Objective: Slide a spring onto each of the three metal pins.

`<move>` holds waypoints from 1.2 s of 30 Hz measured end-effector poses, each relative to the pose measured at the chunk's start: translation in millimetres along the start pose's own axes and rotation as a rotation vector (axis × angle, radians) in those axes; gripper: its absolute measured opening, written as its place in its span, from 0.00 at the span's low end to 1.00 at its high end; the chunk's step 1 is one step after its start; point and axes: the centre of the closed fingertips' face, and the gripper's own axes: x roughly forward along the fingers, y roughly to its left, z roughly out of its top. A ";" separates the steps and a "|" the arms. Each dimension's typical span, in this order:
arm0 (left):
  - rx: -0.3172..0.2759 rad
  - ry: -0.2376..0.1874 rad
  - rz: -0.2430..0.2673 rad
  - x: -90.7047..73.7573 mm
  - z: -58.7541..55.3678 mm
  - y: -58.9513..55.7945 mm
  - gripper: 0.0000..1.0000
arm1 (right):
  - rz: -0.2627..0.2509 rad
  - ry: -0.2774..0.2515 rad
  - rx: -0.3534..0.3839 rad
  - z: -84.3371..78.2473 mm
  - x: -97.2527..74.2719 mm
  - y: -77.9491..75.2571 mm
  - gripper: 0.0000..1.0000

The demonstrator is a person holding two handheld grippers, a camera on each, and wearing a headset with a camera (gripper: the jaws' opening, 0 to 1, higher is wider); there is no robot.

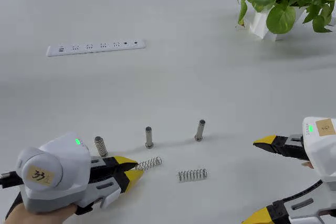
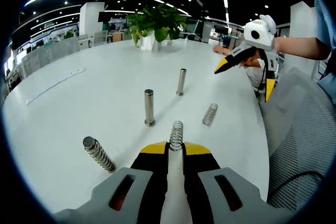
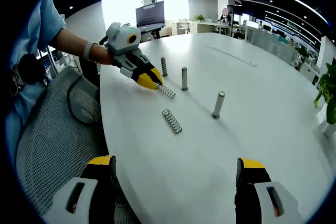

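My left gripper (image 1: 135, 168) had its jaws closed on one end of a spring (image 1: 149, 163), held near-level just in front of the bare middle pin (image 1: 149, 137). To seat it well, I judged I should lift it, tip the free end down over the pin top, axes aligned, then release. The right gripper (image 3: 177, 162) hung wide open, well apart.

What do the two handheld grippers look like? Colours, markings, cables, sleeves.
The left gripper and right gripper match: rounded white-grey housings, black tongs with yellow tips, a lit green LED, and a tan sticker with handwritten marks. A black cable leaves the rear of the left one. The person wears a light blue short sleeve.
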 end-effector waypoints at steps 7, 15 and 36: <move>-0.004 -0.004 0.000 -0.4 0.3 -1.2 0.06 | 0.000 -0.002 0.002 0.2 -0.3 0.3 0.95; -0.016 -0.021 -0.005 -3.2 6.0 -3.5 0.06 | 0.006 -0.004 -0.008 2.9 0.8 2.0 0.95; 0.010 -0.105 -0.118 -30.6 43.1 -39.8 0.06 | 0.072 -0.153 -0.049 67.7 -0.6 12.0 0.89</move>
